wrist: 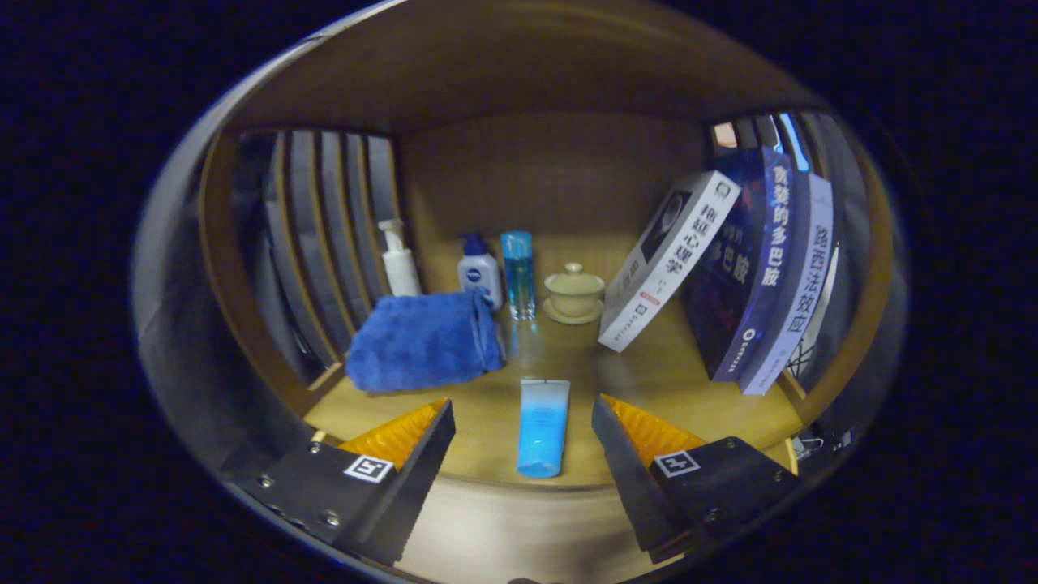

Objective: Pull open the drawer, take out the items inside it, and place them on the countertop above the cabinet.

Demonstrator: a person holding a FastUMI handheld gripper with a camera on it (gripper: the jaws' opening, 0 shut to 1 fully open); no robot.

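Fingers (523, 442) spread wide apart, gripping nothing, held above the front edge of the wooden desk (649, 381).

Light-blue plastic squeeze tube (543, 426) lying flat on the desk, between the two fingers and touching neither; cap end at the front edge, flat end pointing toward the back wall.

Folded blue terry towel (422, 341) lying toward the left edge of the desk, just ahead of the left finger.

Behind the towel, near the back left corner: white pump bottle (399, 259), upright, close to the slatted left side wall (324, 243).

Right of the pump bottle: white lotion bottle with dark-blue cap (479, 272), upright, its lower part hidden behind the towel.

Just beside the lotion bottle: clear blue glass bottle (517, 272), upright, apart from the towel.

Right of the glass bottle, near the middle of the back: beige ceramic lidded cup on a saucer (574, 294), upright, lid in place.

Along the right edge of the desk: three books, leaning leftward, spines facing forward. White-spined book (669, 259) nearest the cup, tilted most. Dark-blue book (746, 268) next to it. Pale lavender-spined book (799, 284) outermost, against the right side wall.

Plain wooden back wall (551, 174) behind the row of bottles. Drawer and cabinet: cannot tell from this view.
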